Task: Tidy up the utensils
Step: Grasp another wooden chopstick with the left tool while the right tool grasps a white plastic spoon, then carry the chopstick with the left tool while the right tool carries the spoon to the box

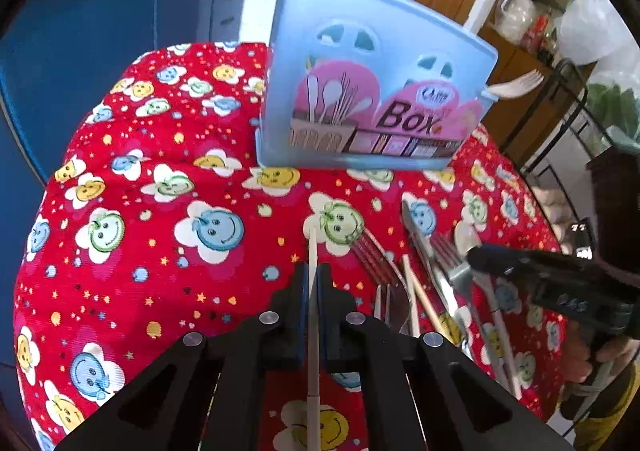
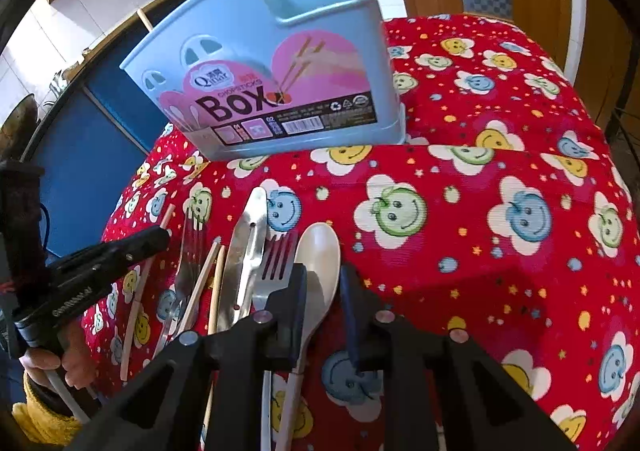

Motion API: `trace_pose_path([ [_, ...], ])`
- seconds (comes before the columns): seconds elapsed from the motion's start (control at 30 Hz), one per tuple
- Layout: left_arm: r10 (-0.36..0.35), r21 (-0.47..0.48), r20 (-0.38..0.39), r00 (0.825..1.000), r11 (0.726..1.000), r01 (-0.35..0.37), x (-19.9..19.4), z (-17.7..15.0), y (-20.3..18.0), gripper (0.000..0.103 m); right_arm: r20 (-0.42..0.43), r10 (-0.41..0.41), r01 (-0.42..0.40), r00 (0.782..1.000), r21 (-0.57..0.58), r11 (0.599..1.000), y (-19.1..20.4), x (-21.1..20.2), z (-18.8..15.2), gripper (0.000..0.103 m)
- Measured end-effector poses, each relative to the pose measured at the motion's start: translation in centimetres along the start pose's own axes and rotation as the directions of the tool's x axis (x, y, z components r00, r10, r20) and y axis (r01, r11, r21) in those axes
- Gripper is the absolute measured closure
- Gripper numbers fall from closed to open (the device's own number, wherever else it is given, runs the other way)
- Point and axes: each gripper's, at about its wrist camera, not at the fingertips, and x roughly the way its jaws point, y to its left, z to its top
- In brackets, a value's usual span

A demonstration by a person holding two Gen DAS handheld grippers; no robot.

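Note:
My left gripper (image 1: 313, 281) is shut on a pale chopstick (image 1: 312, 255) that runs between its pads, held above the red tablecloth. A light blue chopsticks box (image 1: 368, 91) stands ahead; it also shows in the right wrist view (image 2: 288, 75), with a plastic fork (image 1: 520, 85) sticking out of its side compartment. My right gripper (image 2: 323, 283) is open around the neck of a cream plastic spoon (image 2: 318, 271) lying on the cloth. Beside the spoon lie a metal fork (image 2: 274, 271), a metal knife (image 2: 244, 247), chopsticks (image 2: 204, 283) and another fork (image 2: 188, 263).
The round table wears a red smiley-flower cloth (image 2: 480, 211). A blue cabinet (image 1: 100, 51) stands behind on the left, wooden doors and a shelf (image 1: 532, 19) with jars behind on the right. The other gripper's body (image 1: 560, 283) hovers over the utensil pile.

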Motion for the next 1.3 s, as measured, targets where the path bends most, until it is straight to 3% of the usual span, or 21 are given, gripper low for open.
trace_pose_path([
  [0.13, -0.034, -0.023, 0.01, 0.999, 0.999, 0.034, -0.5, 0.3, 0.2, 0.099, -0.031, 0.033, -0.032, 0.999, 0.024, 0.999, -0.5, 0.2, 0.5, 0.082],
  [0.2, -0.044, -0.03, 0.013, 0.999, 0.999, 0.044, -0.7, 0.5, 0.2, 0.099, -0.035, 0.027, -0.026, 0.999, 0.027, 0.999, -0.7, 0.1, 0.8, 0.095],
  [0.3, -0.058, -0.037, 0.023, 0.998, 0.998, 0.059, -1.2, 0.8, 0.0, 0.099, -0.023, 0.033, -0.032, 0.999, 0.04, 0.999, -1.1, -0.3, 0.7, 0.097],
  [0.57, -0.079, -0.042, 0.089, 0.993, 0.996, 0.083, -3.0, 1.2, -0.3, 0.099, 0.144, 0.043, -0.046, 0.989, 0.021, 0.999, -0.6, -4.7, 0.0, 0.098],
  [0.8, -0.094, -0.032, 0.202, 0.975, 0.994, 0.103, -5.7, 1.8, -0.8, 0.099, 0.31, 0.034, -0.038, 0.95, 0.006, 0.999, 1.1, -8.4, 0.2, 0.098],
  [0.97, -0.093, -0.019, 0.281, 0.955, 0.995, 0.102, -7.8, 2.5, -1.2, 0.099, 0.414, 0.015, -0.018, 0.91, 0.003, 1.0, 1.9, -10.4, 0.9, 0.098],
  [1.3, -0.079, -0.001, 0.4, 0.913, 0.996, 0.087, -10.7, 5.5, -1.7, 0.099, 0.509, -0.004, 0.012, 0.861, -0.012, 1.0, 2.6, -12.6, 2.9, 0.098],
])
